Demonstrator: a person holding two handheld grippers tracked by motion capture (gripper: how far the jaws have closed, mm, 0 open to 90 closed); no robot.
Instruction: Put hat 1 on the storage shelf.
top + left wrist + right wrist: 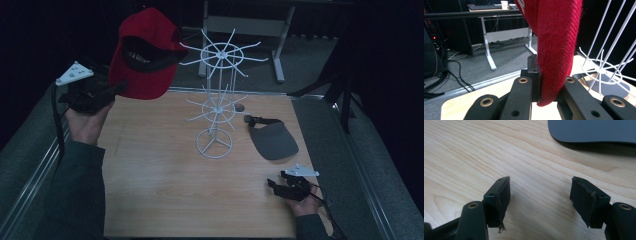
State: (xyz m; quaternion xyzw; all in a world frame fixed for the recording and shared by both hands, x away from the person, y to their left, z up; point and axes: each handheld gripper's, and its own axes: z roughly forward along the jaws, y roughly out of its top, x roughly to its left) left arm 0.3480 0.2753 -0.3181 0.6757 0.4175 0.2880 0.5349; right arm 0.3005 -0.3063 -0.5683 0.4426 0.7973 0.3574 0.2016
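Red cap (142,55) held up in the air, left of the white wire rack (218,100), above the far-left corner of the tabletop (165,200). Left gripper (107,92) clenched on the cap's lower edge; in the left gripper view the fabric (556,50) is pinched tight between the jaws. Right gripper (276,182) rests low at the near right of the tabletop, jaws released, nothing between them, bare wood beneath. Grey visor (272,140) lies flat just beyond it, right of the rack's base.

Likely aim: hang the cap on a rack prong.

Risks: grip is on a thin edge only, so the cap may swing or slip during the move. The rack looks light; a snagged prong could tip it. The right gripper is well apart from the base, not steadying it.
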